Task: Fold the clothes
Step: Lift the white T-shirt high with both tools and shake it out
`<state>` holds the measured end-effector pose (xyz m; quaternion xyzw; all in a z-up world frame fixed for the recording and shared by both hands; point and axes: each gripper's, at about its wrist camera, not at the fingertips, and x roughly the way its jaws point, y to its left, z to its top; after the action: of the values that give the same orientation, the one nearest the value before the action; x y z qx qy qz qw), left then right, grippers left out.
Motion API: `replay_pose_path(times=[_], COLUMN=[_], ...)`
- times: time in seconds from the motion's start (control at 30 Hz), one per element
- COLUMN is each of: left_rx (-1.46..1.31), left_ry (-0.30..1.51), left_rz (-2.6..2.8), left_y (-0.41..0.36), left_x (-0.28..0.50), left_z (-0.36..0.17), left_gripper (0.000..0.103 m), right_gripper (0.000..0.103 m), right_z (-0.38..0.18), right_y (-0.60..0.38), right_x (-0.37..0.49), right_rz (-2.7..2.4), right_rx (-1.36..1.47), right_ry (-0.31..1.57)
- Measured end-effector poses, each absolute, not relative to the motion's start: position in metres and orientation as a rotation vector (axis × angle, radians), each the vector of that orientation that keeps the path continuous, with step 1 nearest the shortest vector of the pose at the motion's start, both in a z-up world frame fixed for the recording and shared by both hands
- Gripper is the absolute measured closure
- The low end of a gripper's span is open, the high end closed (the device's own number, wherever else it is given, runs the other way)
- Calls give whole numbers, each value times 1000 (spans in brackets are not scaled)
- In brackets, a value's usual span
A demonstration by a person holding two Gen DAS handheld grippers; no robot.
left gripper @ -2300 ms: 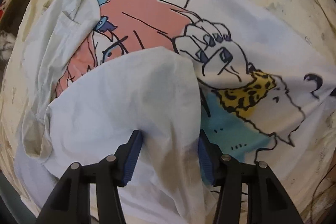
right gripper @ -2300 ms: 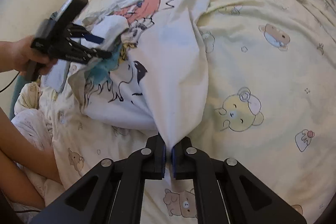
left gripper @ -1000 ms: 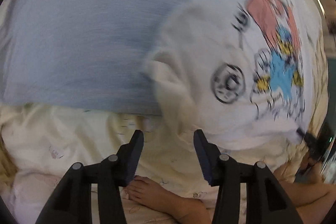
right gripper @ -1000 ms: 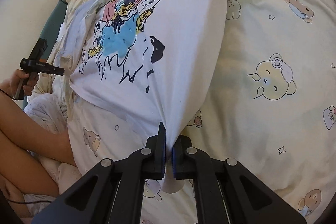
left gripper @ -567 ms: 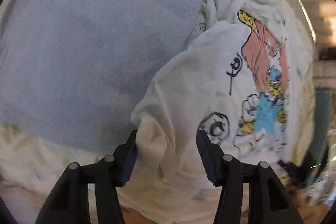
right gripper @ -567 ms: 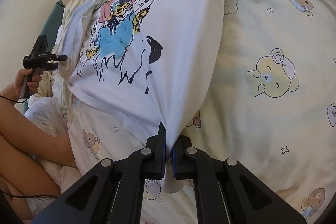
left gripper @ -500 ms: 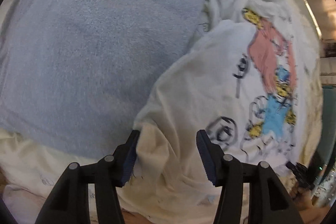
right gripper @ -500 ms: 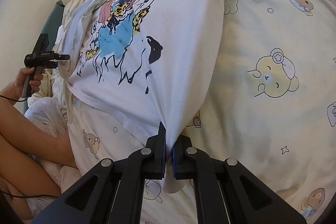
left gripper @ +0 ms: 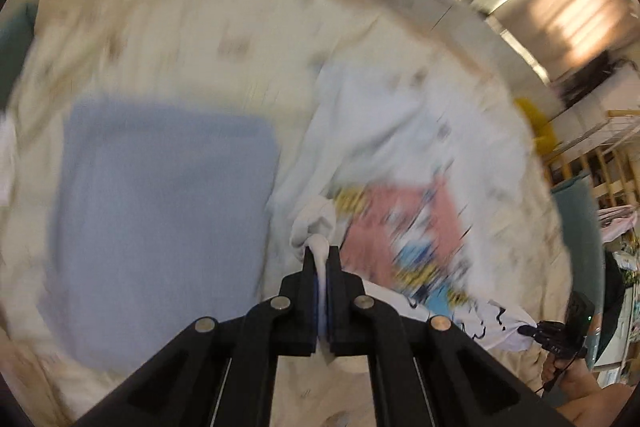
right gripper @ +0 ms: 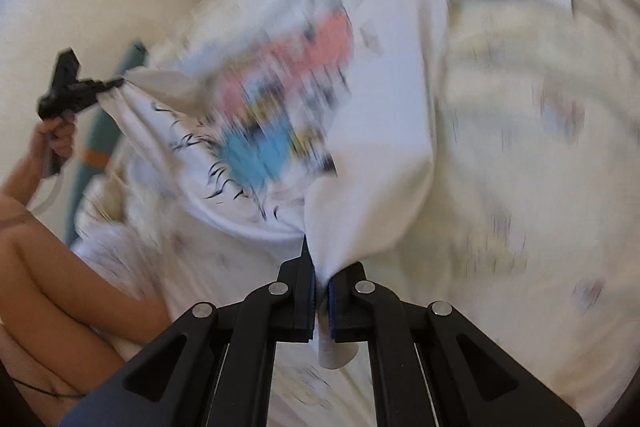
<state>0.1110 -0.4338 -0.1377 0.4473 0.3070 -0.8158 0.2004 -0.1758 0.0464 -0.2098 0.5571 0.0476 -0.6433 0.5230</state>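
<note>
The white printed T-shirt (right gripper: 384,99) lies stretched across the bed (right gripper: 540,147), filling mid-frame, blurred. The right tool (right gripper: 320,291) pinches its hem; the left tool (left gripper: 322,267) clamps another bunched edge. A light-blue towel (left gripper: 160,211) lies just left of it on the sheet.

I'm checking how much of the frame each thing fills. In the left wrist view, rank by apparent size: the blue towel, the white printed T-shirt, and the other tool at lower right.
1. Blue towel and T-shirt: look alike, and blur hides their edges.
2. Other tool: smallest, though far off.
</note>
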Motion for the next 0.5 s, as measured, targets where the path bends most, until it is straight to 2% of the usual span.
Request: replay_pose_path(times=[0.1,0.2,0.4,0.5], left_rx=[1159,1025,643,474], left_ry=[874,984,1070,1033], left_rz=[-2345,-2484,-2671,-2698], left_y=[-426,-410,-381,-378], left_x=[106,109,133,144], left_z=[-95,-54,25,72], left_gripper=[100,101,100,101], right_gripper=[99,99,99,99], right_z=[-148,-81,36,91], right_y=[50,58,79,93], right_x=[-191,-202,-211,-202], right_rz=[-1601,-1653,-1728,-1795], right_rx=[1213,1073,828,740], right_ry=[-1,-146,-379,-387])
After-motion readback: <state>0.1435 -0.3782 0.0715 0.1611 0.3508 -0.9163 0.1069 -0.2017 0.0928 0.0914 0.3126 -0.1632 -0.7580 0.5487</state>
